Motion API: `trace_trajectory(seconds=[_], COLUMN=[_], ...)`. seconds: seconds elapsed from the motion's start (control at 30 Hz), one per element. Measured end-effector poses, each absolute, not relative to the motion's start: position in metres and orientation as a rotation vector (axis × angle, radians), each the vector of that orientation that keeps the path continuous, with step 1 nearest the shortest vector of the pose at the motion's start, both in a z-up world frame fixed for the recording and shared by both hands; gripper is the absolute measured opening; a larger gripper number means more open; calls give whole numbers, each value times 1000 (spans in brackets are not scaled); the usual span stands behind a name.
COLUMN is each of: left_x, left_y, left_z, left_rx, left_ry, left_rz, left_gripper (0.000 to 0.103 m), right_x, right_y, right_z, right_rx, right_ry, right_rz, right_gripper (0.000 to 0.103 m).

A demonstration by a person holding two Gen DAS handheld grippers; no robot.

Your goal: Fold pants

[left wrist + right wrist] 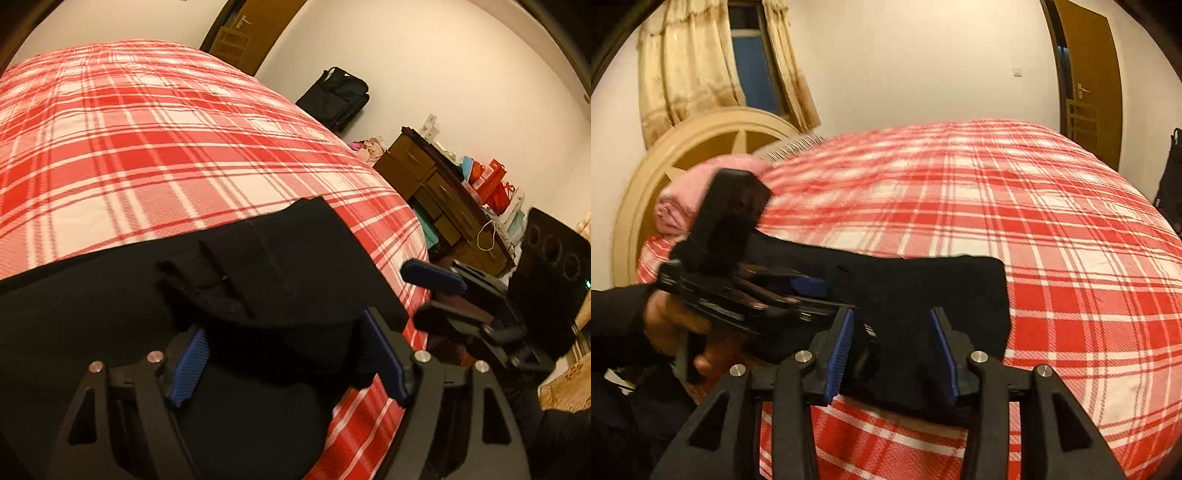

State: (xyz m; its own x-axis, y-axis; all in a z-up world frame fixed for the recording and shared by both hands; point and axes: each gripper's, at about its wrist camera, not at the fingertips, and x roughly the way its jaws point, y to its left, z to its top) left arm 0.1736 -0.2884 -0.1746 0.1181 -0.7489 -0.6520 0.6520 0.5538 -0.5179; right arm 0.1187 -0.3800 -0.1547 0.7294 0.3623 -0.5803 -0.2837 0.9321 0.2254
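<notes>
Black pants lie on the red/white plaid bedspread near the bed's front edge, folded into a thick flat stack w/ a squared corner and a faint seam line; fabric matte, dark, little detail visible. Left gripper spread wide, pads either side of the stack's edge. Right gripper also spread, fingers straddling the pants, not pinching

Pants cut off left, perhaps folded.

Black pants, red-and-white plaid bedspread
</notes>
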Motion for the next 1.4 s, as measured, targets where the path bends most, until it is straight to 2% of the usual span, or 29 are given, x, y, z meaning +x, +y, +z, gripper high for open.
trace_trajectory(seconds=[0.17,0.43,0.47,0.5,0.53,0.57,0.6,0.7,1.03,1.23,1.4], left_x=[175,179,179,178,176,175,175,176,182,187,191], left_y=[-296,-287,-288,-290,-291,-293,-296,-290,-207,-160,-143], left_z=[-176,-174,-176,-177,-177,-178,-180,-180,-130,-146,-164], left_rx=[-129,-220,-214,-185,-156,-130,-100,-110,-132,-211,-247], left_ry=[1044,1087,1089,1083,1077,1077,1091,1097,975,1055,1094], left_rz=[-1012,-1008,-1009,-1000,-994,-992,-985,-984,-921,-836,-790], left_gripper=[80,81,77,66,59,39,14,7,6,6,6], right_x=[113,115,116,117,117,118,118,119,116,113,119], right_y=[-386,-415,-416,-416,-416,-415,-414,-408,-403,-370,-329], right_z=[-144,-147,-149,-151,-152,-152,-153,-157,-158,-159,-178], right_rx=[194,336,344,347,345,341,337,312,297,233,128], right_ry=[578,544,546,550,555,558,560,572,548,569,677], right_rz=[419,367,361,358,352,349,350,351,365,473,541], right_gripper=[45,45,45,45,45,45,45,45,45,46,47])
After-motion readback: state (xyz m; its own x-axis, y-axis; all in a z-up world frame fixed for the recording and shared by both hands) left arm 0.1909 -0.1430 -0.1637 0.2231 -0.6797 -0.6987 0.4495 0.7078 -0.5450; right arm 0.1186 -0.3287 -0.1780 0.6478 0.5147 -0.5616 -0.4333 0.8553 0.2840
